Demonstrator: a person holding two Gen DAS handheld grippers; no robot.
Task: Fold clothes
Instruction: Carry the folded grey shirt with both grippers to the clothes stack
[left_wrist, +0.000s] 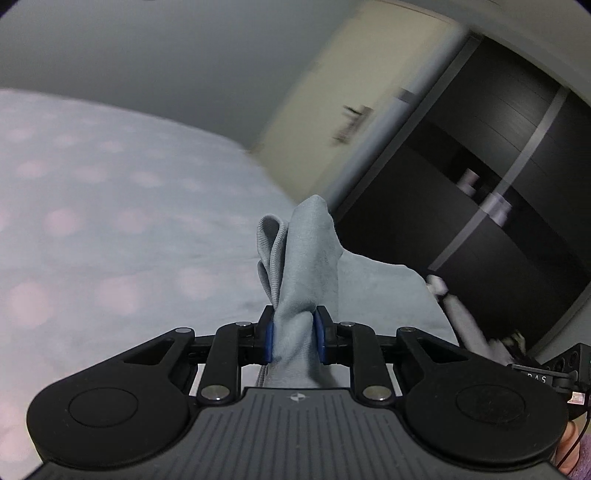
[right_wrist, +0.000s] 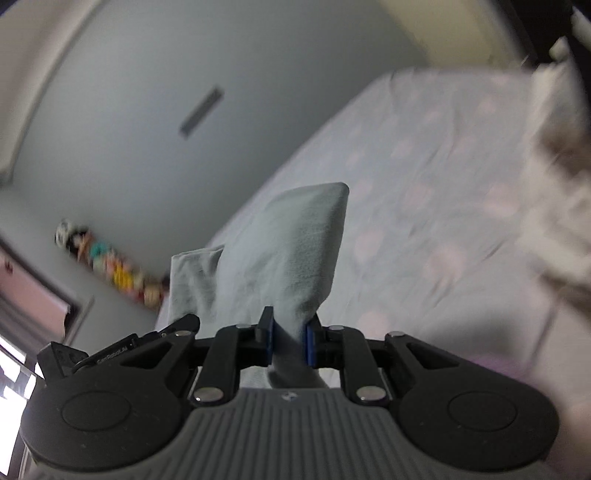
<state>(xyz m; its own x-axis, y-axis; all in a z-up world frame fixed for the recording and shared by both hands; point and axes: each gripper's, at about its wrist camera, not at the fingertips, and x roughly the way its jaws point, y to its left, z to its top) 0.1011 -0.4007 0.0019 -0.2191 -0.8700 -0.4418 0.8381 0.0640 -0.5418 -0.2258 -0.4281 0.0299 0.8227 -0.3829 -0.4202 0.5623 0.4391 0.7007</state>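
Two grippers: both clamp the same pale grey-blue knit garment (left_wrist: 310, 266), each at a bunched corner.
Left gripper (left_wrist: 294, 339): black, blue-padded, jaws pressed tight on a gathered wad of cloth; a ribbed hem edge (left_wrist: 269, 251) pokes out beside it.
Right gripper (right_wrist: 288, 341): same build, jaws pinched on a cloth corner that stands up past the pads (right_wrist: 295, 243).
Where the garment is: lifted off the light blue bedsheet with faint pink dots (left_wrist: 92, 221), stretched between the two tools; in the left view it runs away to the right as a taut band (left_wrist: 384, 280).
Why held so: pinching two corners and raising them probably lets the cloth hang flat, so it can be spread or doubled over on the bed.
Stage: unclear; this hold suits shaking the piece out as well as carrying a fold over.
Hidden: the garment's body and kind lie outside both views.
Hard to make out: pale heap at the bed's far edge (right_wrist: 554, 155), smeared by motion blur, perhaps more laundry; dark wardrobe (left_wrist: 498, 184) and cream door (left_wrist: 351, 110) are also blurred.
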